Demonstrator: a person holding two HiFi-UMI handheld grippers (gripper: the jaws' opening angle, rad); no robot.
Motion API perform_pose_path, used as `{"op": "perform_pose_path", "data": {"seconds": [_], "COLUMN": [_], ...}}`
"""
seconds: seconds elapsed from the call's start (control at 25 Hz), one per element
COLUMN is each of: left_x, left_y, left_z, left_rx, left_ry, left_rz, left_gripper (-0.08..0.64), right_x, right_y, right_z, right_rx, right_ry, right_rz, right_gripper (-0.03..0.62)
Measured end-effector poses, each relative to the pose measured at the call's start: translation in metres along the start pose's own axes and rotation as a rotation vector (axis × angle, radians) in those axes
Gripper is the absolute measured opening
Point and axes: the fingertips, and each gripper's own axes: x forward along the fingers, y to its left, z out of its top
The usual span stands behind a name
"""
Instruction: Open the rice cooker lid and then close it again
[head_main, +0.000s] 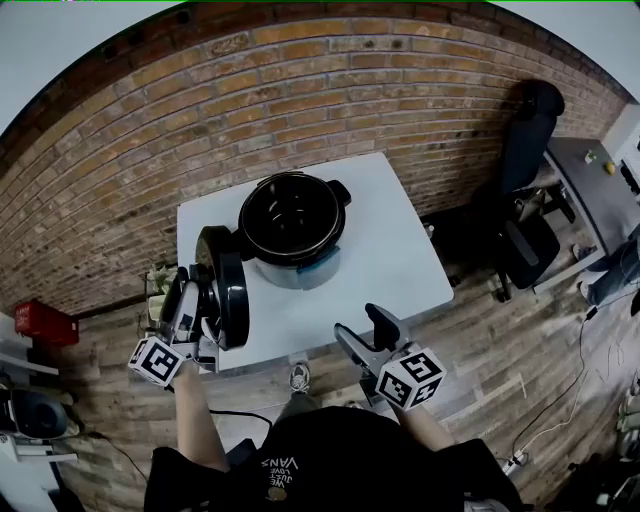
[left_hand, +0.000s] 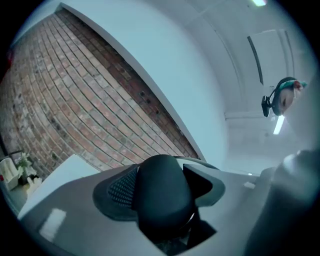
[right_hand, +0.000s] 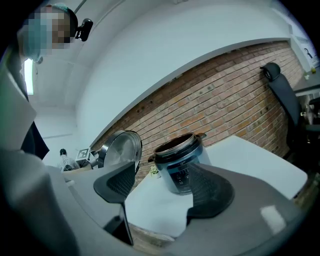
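The rice cooker stands open on the white table, and its dark inner pot shows. Its lid is off the pot, up on edge at the table's left front. My left gripper is shut on the lid. In the left gripper view the lid's black handle fills the gap between the two pads of the left gripper. My right gripper hangs open at the table's front edge, nothing in it. The right gripper view shows the right gripper pointing at the cooker, with the lid's shiny underside to the left.
A brick wall runs behind the table. A black office chair and a grey desk stand at the right. A small plant sits off the table's left edge and a red box farther left. Cables lie on the wooden floor.
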Motion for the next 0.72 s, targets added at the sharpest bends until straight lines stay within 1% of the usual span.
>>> {"op": "perform_pose_path", "data": {"seconds": [0.12,0.24,0.36,0.56,0.72], "left_x": [0.041,0.08,0.118,0.175,0.205], "left_y": [-0.009,-0.021,-0.036,-0.067,-0.079], "left_z": [0.011,0.023,0.026,0.01,-0.01], "left_rx": [0.043,0.118,0.185,0.343,0.429], "left_ry": [0.046,0.092,0.154,0.319,0.418], "left_rz": [-0.071,-0.124,-0.205,-0.345,-0.437], "left_gripper": [0.287,0.287,0.287,0.287,0.287], "right_x": [0.001,-0.002,-0.005,-0.008,-0.012], "right_y": [-0.007,-0.017,-0.024,-0.032,-0.039], "right_z": [0.005,0.009,0.009,0.01,0.011], "right_rx": [0.01,0.024,0.035,0.056,0.071], "right_ry": [-0.031,-0.061,-0.081,-0.115,-0.146], "right_rz": [-0.046,-0.101,-0.145,-0.22,-0.279], "right_gripper": [0.339,0.339,0.339,0.339,0.339]}}
